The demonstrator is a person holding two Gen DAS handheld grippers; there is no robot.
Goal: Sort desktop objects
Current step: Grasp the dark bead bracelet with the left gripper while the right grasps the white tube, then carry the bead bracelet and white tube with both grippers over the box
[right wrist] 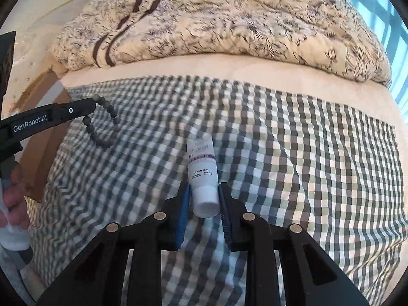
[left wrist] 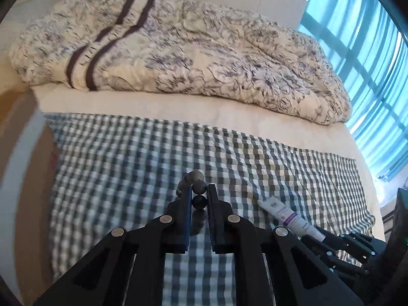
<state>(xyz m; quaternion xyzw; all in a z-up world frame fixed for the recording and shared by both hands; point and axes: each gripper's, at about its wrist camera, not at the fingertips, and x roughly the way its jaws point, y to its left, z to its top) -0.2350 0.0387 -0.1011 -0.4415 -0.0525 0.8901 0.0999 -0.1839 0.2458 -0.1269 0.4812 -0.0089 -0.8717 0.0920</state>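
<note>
Left tongs point(left wrist: 199, 191) clamped on a string of dark beads point(left wrist: 198, 186), lifted over the checked cloth point(left wrist: 127, 165) on the bed. Right tongs point(right wrist: 205, 191) pinch the white tube point(right wrist: 203, 176) near its cap, tube pointing towards the quilt point(right wrist: 229, 25).

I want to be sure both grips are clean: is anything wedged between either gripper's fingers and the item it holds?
Nothing visible is. The left gripper is closed directly on the dark bead bracelet, and the right gripper directly on the white tube near its cap. Only the checkered cloth lies beneath them.
</note>
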